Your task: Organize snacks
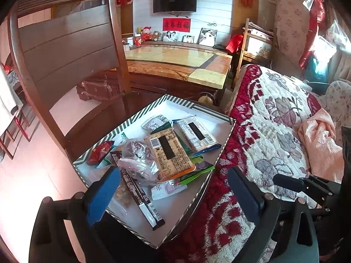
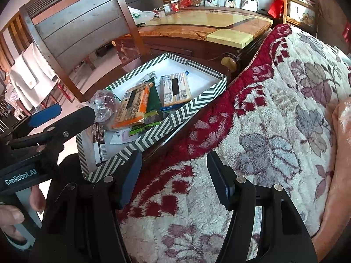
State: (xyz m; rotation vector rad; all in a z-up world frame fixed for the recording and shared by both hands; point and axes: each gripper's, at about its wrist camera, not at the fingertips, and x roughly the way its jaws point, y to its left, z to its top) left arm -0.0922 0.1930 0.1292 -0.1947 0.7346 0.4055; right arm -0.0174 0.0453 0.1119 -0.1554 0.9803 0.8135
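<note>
The left gripper (image 1: 173,188) fingers (image 1: 103,195) spread empty low in frame over the striped box (image 1: 197,107) of snacks (image 1: 169,151), while the right gripper (image 2: 175,177) fingers gape empty over the blanket (image 2: 274,109), box upper left.

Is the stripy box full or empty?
Partly full. The box holds several snack packets lying piled on its white bottom, some of which shows bare.
</note>
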